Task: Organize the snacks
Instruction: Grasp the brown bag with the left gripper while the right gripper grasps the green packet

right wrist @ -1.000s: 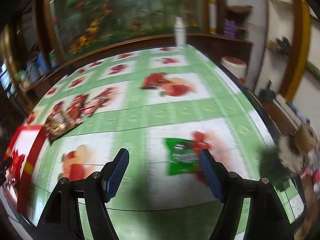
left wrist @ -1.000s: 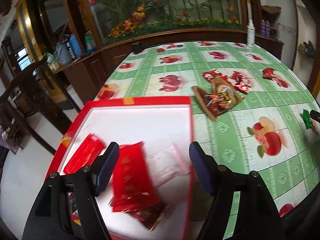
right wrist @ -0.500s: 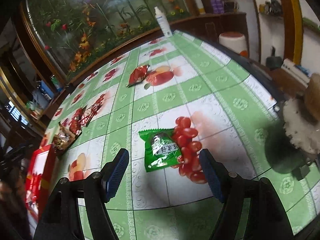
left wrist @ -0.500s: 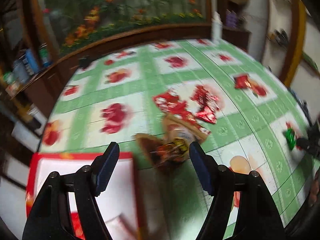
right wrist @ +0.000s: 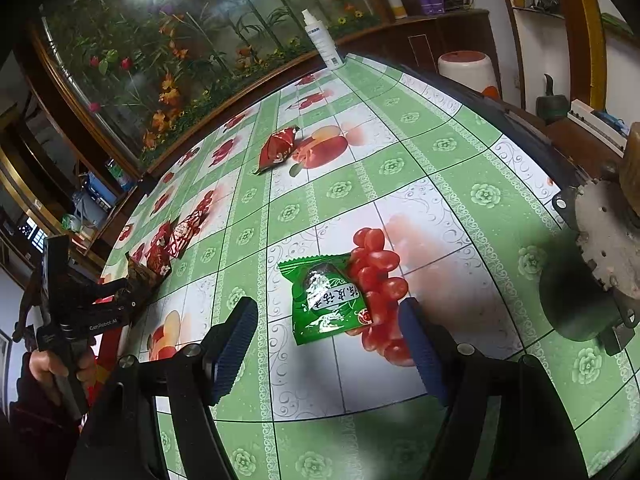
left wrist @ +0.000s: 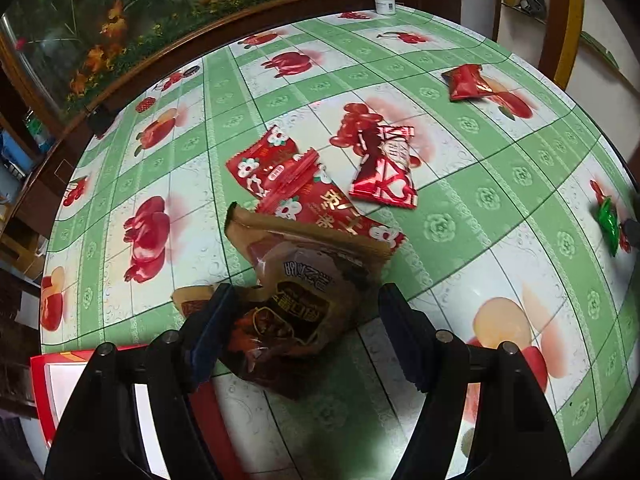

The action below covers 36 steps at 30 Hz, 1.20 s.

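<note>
My left gripper (left wrist: 306,338) is open, its fingers on either side of a brown snack bag (left wrist: 298,280) lying on the table. Behind the bag lie red flowered packets (left wrist: 288,176) and a shiny red packet (left wrist: 384,172). Another red packet (left wrist: 466,82) lies far right. The red tray (left wrist: 40,384) shows at the lower left. My right gripper (right wrist: 324,348) is open, just short of a green snack packet (right wrist: 326,298) that lies flat. The green packet also shows in the left wrist view (left wrist: 608,222).
The round table has a green and white fruit-print cloth (right wrist: 400,168). A white spray bottle (right wrist: 322,38) stands at the far edge. A grey metal object (right wrist: 600,248) sits at the right edge. A red packet (right wrist: 278,148) lies mid-table. The left handheld gripper (right wrist: 76,312) shows at left.
My left gripper has left the tray and moved right and forward, so that its fingers now lie either side of the brown bag. My right gripper has closed in on the green packet.
</note>
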{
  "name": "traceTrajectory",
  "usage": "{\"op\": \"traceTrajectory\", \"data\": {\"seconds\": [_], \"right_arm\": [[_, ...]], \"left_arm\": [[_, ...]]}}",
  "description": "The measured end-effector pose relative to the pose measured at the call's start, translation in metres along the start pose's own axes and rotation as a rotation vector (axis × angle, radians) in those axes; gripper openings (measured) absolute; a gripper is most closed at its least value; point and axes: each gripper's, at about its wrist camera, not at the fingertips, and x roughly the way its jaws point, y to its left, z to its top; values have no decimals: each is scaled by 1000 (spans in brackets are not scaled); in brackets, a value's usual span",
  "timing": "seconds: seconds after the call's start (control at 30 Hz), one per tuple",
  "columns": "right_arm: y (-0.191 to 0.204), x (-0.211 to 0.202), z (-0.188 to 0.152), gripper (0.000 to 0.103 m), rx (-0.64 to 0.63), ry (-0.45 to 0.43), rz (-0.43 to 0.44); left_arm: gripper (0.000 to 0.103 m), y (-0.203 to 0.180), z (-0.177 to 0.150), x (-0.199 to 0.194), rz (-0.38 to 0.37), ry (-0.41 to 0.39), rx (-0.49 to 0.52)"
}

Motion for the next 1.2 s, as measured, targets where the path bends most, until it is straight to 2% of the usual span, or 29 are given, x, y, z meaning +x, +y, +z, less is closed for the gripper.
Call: {"op": "traceTrajectory", "data": {"seconds": [0.03,0.07,0.13,0.2,0.4,0.6,0.8,1.0,1.1,1.2], "right_arm": [[0,0,0,75,2,-2,-4],[-1,0,0,75,5,-2,-8],[-1,1,1,75,7,-4,-11],[-1,1,1,75,3,-4,-16],[2,3,2,75,-19,4,-30],[8,6,3,76,-56,16,-46],[21,15,2,77,-145,34,-128],[37,27,1,78,-242,64,-219],[47,33,-3,73,-304,80,-300],[51,33,-4,54,-325,79,-303]], "left_arm": [[63,-1,-1,-2,-13,1,-6],[47,-2,-2,-4,-27,4,-19],[35,-1,-4,-8,-86,20,-58],[35,0,-11,-12,-145,18,-111],[35,-12,-36,-31,-190,-6,-162],[35,-33,-70,-58,-237,-25,-171],[35,-36,-92,-73,-275,-25,-205],[35,-37,-100,-76,-274,-27,-206],[35,-33,-101,-76,-291,-27,-226],[35,-30,-101,-75,-303,-25,-240]]}}
